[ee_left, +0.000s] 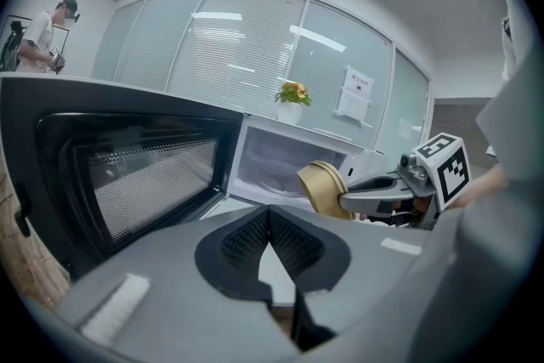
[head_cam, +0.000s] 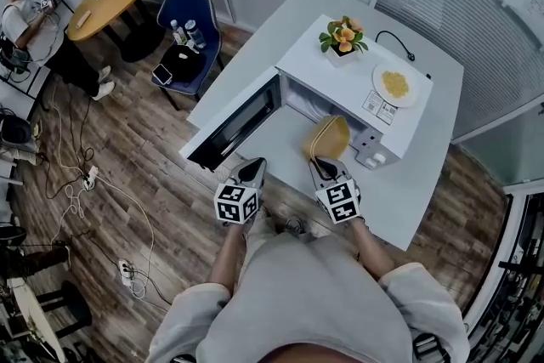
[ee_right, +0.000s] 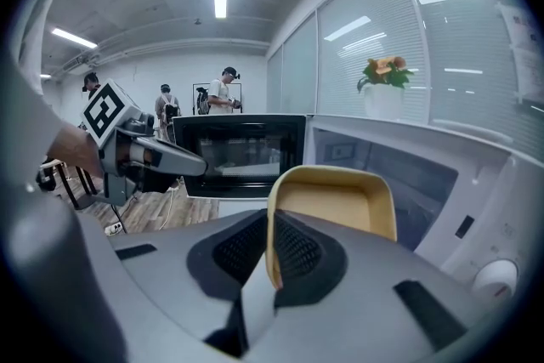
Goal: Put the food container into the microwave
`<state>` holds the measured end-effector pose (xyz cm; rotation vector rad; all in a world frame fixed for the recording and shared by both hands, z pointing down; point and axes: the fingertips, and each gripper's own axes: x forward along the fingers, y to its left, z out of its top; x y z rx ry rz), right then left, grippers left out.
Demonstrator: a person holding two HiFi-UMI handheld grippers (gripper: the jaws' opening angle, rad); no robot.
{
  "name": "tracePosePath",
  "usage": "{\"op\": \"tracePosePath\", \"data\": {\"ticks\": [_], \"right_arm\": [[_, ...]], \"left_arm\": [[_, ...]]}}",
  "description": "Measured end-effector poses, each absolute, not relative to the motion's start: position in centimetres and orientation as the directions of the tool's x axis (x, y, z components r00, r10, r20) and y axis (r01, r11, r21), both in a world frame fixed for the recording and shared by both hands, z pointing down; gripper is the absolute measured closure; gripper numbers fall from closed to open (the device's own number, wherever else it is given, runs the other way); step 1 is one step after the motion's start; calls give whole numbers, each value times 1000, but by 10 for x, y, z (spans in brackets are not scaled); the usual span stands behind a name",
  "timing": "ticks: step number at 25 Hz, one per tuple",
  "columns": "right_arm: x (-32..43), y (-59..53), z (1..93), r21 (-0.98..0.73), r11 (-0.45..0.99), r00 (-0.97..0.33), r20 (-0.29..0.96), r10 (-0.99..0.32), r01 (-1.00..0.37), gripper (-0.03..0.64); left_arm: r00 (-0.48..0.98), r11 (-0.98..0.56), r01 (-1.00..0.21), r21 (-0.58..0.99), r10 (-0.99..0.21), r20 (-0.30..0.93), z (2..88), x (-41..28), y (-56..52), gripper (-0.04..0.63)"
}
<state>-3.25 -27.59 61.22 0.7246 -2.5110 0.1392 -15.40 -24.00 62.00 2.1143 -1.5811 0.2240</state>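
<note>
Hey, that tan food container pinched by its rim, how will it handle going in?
Probably stiff: the food container holds its shape though the right gripper pinches only one rim. Likely light, since it looks empty. Held tilted by that thin wall, it might swivel or slip.

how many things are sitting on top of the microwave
2: a potted flower near the upper-left corner of the microwave top in the head view, and a plate of yellow food toward its right. Not counting a stuck-on label.

A pale table [head_cam: 427,178], right of centre, carries the open microwave [head_cam: 325,68]; a black cable [head_cam: 396,41] lies behind it.
</note>
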Motion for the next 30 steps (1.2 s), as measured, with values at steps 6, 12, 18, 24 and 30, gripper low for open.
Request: {"op": "tracePosePath", "data": {"ticks": [6, 12, 18, 24, 30], "right_arm": [[-34, -287, 614, 57, 821, -691, 509, -513, -568, 588], [-40, -297, 608, 52, 764, -638, 515, -572, -643, 588], [-40, -304, 609, 77, 717, -580, 531, -618, -693, 588], [-38, -305, 611, 108, 682, -526, 555, -645, -723, 588], [-39, -303, 613, 169, 684, -480, 594, -646, -710, 586]], "left_arm": [[399, -302, -909, 285, -827, 395, 616, -146, -267, 584], [506, -421, -861, 285, -766, 397, 614, -139, -294, 584], [597, -516, -802, 300, -698, 396, 616, -129, -312, 584], [678, -605, -734, 309, -622, 393, 616, -115, -321, 584], [730, -660, -679, 320, -563, 388, 617, -108, -323, 584]]}}
